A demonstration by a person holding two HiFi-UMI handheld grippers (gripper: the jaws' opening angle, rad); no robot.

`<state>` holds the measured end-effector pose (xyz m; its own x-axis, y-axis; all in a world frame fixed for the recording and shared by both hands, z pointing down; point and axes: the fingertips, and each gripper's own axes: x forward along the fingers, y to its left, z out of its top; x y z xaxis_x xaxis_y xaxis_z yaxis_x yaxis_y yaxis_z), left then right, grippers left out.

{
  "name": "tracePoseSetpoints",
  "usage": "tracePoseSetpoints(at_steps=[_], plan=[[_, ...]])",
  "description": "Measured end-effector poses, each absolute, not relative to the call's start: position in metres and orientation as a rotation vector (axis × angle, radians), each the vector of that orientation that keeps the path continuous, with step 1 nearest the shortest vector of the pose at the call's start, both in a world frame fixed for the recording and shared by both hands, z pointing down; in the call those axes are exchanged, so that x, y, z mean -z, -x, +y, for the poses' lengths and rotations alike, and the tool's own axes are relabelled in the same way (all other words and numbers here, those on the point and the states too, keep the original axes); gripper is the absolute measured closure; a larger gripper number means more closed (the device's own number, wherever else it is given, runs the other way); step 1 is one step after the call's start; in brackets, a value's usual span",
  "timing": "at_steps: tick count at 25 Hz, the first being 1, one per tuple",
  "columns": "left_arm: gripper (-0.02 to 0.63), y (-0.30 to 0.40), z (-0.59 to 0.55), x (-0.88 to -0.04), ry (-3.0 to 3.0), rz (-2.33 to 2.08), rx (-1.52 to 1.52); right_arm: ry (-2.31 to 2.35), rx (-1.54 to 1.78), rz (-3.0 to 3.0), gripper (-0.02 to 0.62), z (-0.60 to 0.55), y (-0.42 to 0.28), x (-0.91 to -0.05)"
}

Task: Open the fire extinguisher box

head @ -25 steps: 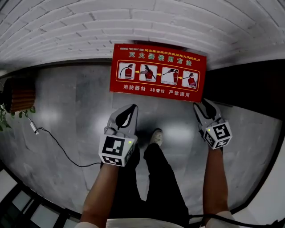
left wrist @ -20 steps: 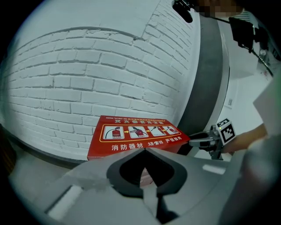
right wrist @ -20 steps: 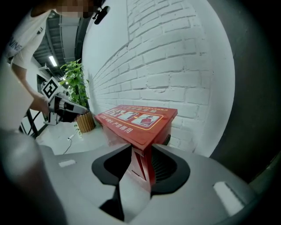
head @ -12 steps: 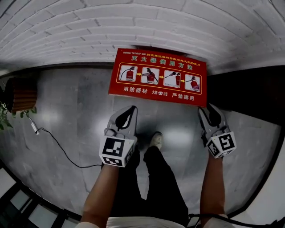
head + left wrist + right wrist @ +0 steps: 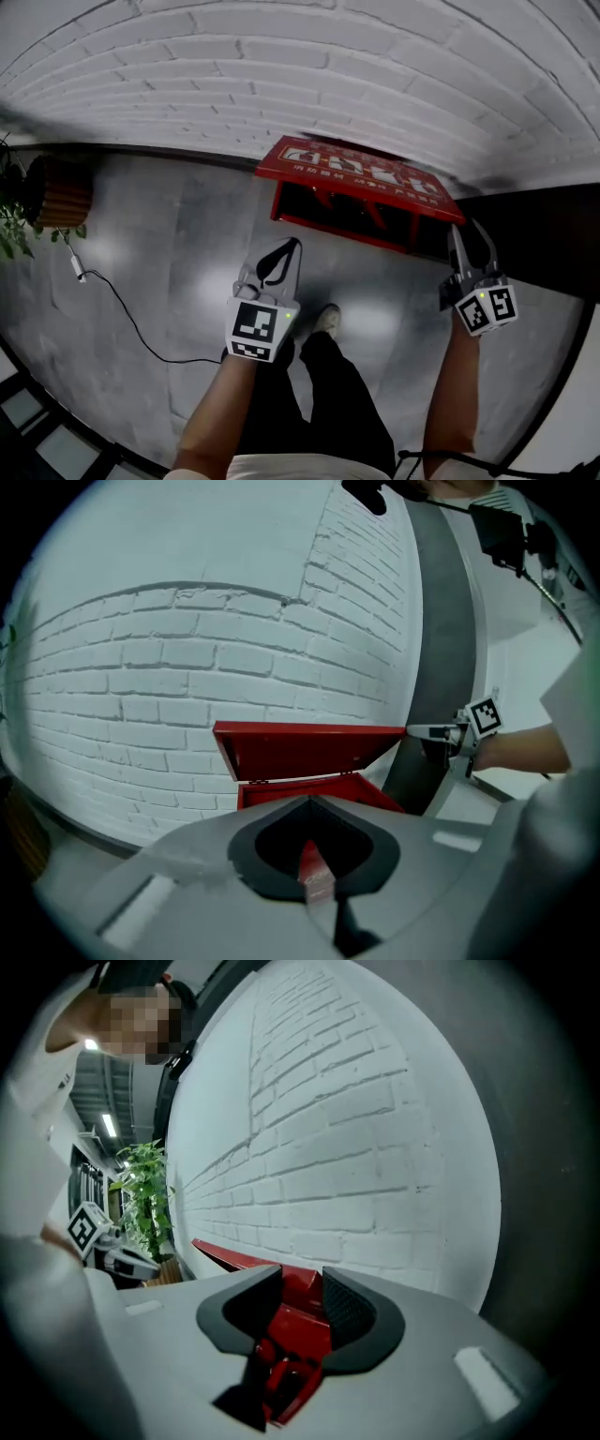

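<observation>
Fingers of left gripper [image 5: 292, 247] clenched; right gripper [image 5: 470, 240] released, just closing, lid [image 5: 361, 174] between; white brick wall [image 5: 281, 75], grey floor [image 5: 159, 244].

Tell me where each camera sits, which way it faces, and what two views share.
Head view: on the person's head, facing steeply down at the box, floor and wall; shows both forearms, legs, left gripper, right gripper.
Left gripper view: on the left gripper, facing the wall and box; shows its shut jaws, the right forearm.
Right gripper view: on the right gripper, facing along the wall; its jaws, apart and just closing further, flank the lid corner.
Shared: both gripper views show the raised lid, the other gripper.
</observation>
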<state>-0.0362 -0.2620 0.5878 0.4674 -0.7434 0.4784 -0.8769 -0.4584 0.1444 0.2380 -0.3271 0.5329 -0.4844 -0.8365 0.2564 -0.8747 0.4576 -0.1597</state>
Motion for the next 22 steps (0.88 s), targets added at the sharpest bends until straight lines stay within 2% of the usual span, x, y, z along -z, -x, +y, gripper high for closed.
tracePoseSetpoints(at_steps=[14, 22], plan=[[0.600, 0.071, -0.243, -0.570, -2.256, -1.500, -0.403, -1.646, -0.445, -2.501, 0.479, -0.451, -0.256, -0.508], [0.600, 0.079, -0.242, -0.567, -2.229, -1.544, -0.367, -1.658, -0.410, -2.475, 0.480, -0.466, -0.258, -0.512]])
